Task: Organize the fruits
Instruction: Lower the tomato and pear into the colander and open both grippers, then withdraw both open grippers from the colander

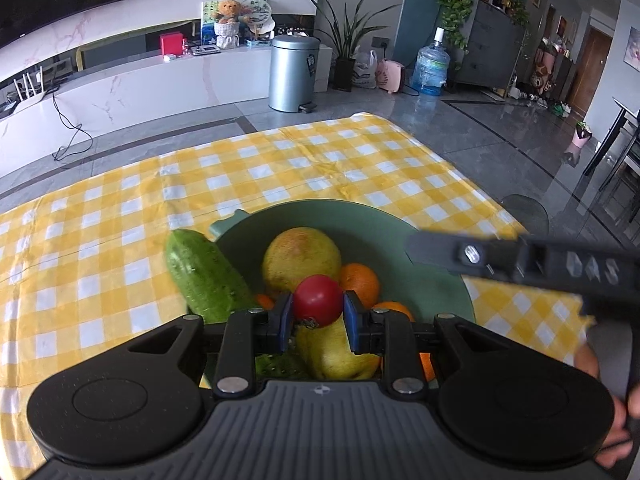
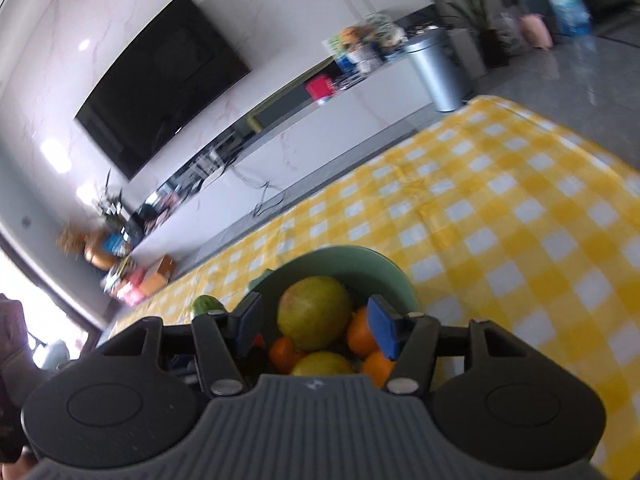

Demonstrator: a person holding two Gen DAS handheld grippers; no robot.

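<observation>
A: How is the left hand-held gripper [image 1: 318,317] seen?
B: It is clamped on a red tomato [image 1: 318,306], held above the green bowl [image 1: 432,280] on the bench [image 1: 120,240].

A: And the right hand-held gripper [image 2: 316,330]?
B: Its jaws are parted with nothing between them, over the bowl's fruit. A cucumber [image 1: 204,276] is leaned on the bowl's left rim.

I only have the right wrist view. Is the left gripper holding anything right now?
Observer: Yes. The left gripper is shut on a red tomato above the green bowl.
Operator: I see only a cucumber tip. How does it lie?
Observer: The cucumber leans across the bowl's left rim, its far end over the checked cloth.
Operator: Where's my right gripper from outside?
Observer: One of the right gripper fingers reaches over the bowl's right rim.
</observation>
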